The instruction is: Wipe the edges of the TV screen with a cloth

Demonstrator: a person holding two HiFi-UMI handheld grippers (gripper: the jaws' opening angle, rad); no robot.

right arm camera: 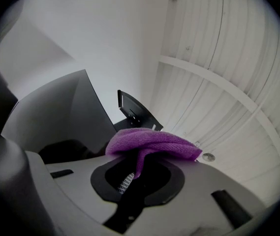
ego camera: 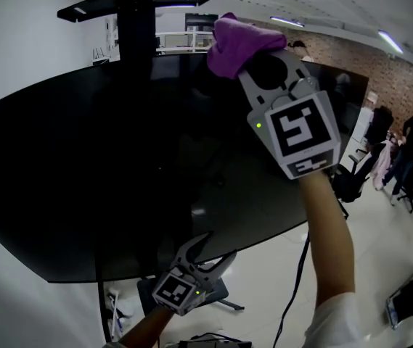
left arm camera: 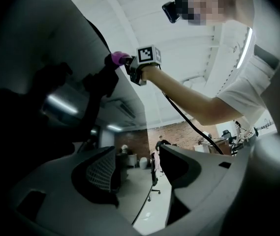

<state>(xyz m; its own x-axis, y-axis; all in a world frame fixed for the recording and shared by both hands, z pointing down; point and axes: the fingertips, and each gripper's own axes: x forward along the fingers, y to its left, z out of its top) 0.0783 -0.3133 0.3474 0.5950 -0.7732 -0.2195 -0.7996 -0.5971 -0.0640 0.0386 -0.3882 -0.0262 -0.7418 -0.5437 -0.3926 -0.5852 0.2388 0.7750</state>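
Note:
A large black TV screen [ego camera: 104,172] fills the head view. At its top edge my right gripper [ego camera: 257,55] is shut on a purple cloth [ego camera: 236,40], which is bunched against the edge just right of the stand column. In the right gripper view the purple cloth [right arm camera: 152,144] drapes over the shut right gripper [right arm camera: 139,165], with the TV's top edge [right arm camera: 80,109] to the left. Down at the screen's bottom edge my left gripper [ego camera: 212,249] stands open and holds nothing. In the left gripper view the open left gripper [left arm camera: 140,168] looks up along the screen at the cloth [left arm camera: 116,58].
A black stand column [ego camera: 137,27] with a top shelf rises behind the TV, and its base [ego camera: 221,296] sits on the floor below. A cable [ego camera: 293,296] hangs from my right arm. People [ego camera: 409,140] and office chairs stand by a brick wall at right.

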